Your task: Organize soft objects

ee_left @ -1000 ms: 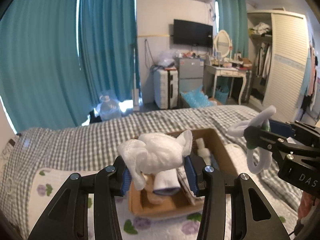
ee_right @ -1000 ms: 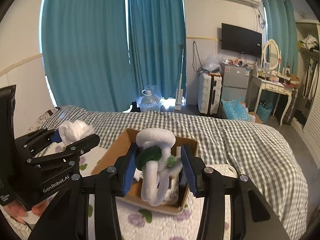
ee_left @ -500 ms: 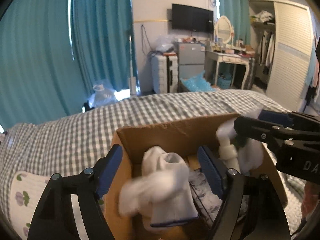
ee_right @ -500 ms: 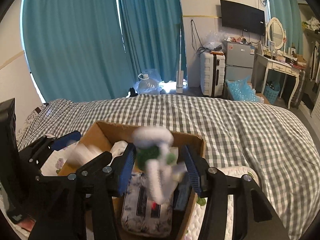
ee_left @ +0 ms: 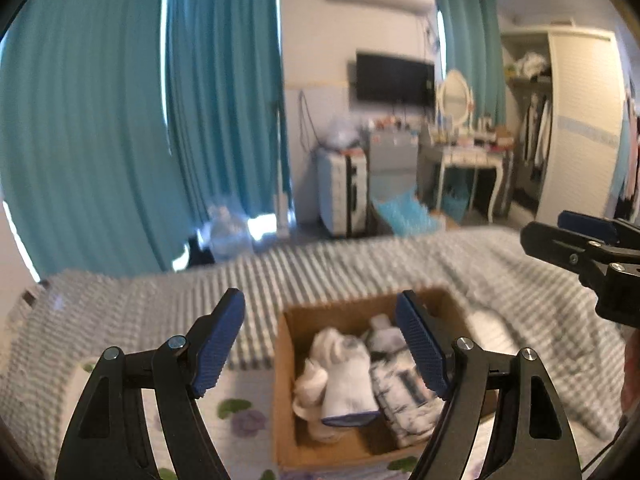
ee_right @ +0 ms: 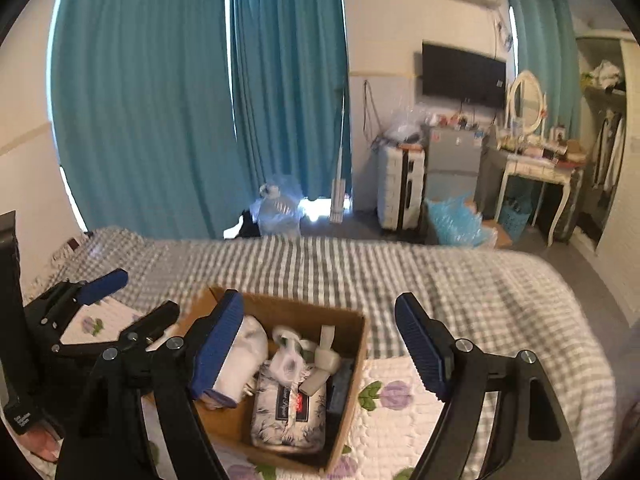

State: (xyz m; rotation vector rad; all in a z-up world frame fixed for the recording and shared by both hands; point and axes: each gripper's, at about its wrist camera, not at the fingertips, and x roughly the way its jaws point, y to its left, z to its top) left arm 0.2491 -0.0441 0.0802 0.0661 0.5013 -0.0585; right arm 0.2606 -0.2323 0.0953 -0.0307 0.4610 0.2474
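A brown cardboard box (ee_left: 286, 384) (ee_right: 356, 356) sits on the bed. Inside lie white socks (ee_left: 346, 380) (ee_right: 244, 364), a patterned tissue pack (ee_left: 404, 396) (ee_right: 288, 408) and a white fuzzy toy (ee_right: 316, 354). My left gripper (ee_left: 320, 348) is open and empty above the box. My right gripper (ee_right: 318, 348) is open and empty above the box. The right gripper also shows at the right edge of the left wrist view (ee_left: 576, 240), and the left gripper at the left of the right wrist view (ee_right: 120, 300).
The bed has a grey checked cover (ee_right: 400, 276) and a white floral quilt (ee_right: 392, 412). Teal curtains (ee_right: 200, 100) hang behind. A suitcase (ee_right: 400, 188), a small fridge (ee_right: 452, 160), a dressing table (ee_right: 536, 168) and a wardrobe (ee_left: 580, 120) stand along the far wall.
Both grippers dropped down to the box, opened and let go of the white socks and the white fuzzy toy, which now lie in the box. Both grippers have since lifted back up.
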